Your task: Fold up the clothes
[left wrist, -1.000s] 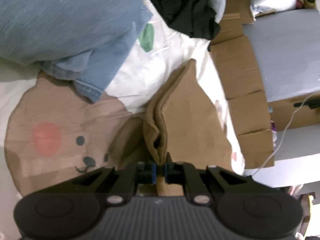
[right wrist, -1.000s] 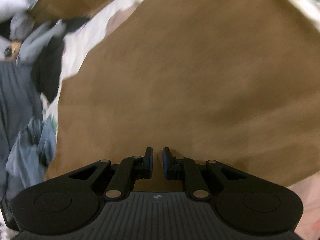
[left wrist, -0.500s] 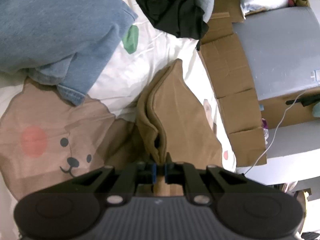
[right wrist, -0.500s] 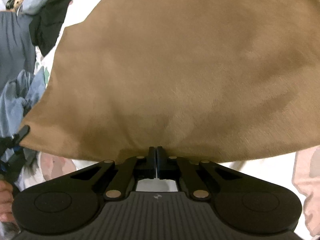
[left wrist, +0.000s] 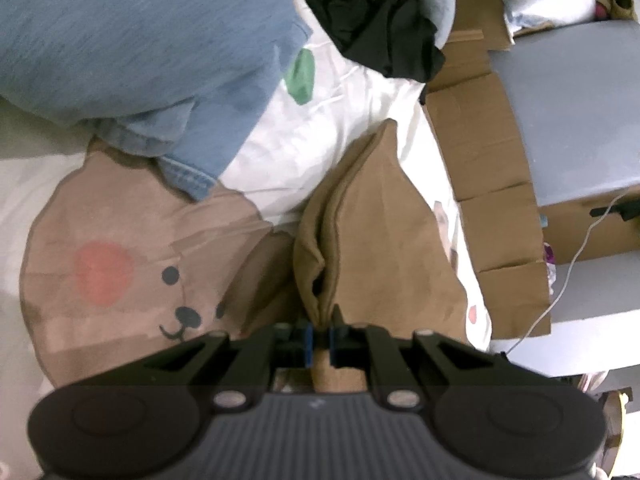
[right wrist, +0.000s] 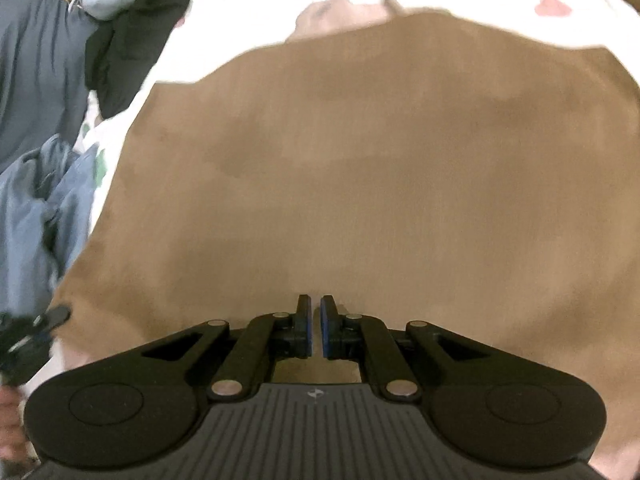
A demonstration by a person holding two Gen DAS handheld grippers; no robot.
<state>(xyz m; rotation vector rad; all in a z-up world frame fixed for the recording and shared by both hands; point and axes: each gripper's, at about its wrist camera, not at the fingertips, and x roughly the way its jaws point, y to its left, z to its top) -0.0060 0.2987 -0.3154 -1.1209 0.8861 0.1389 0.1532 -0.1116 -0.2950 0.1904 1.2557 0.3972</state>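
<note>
The left tongs (left wrist: 319, 338) are clamped on a bunched edge of the tan garment (left wrist: 372, 248), whose doubled layers run straight away from them, long axis pointing up the bed (left wrist: 340, 120) towards the cardboard (left wrist: 484, 168). To their left lie a bear-print sheet and faded blue denim (left wrist: 132, 56), stiffer and heavier. The right tongs (right wrist: 316, 326) are nearly closed, nothing visibly between the pads, hovering at the near hem of the same soft, matte, brushed cloth spread broad ahead of them.
</note>
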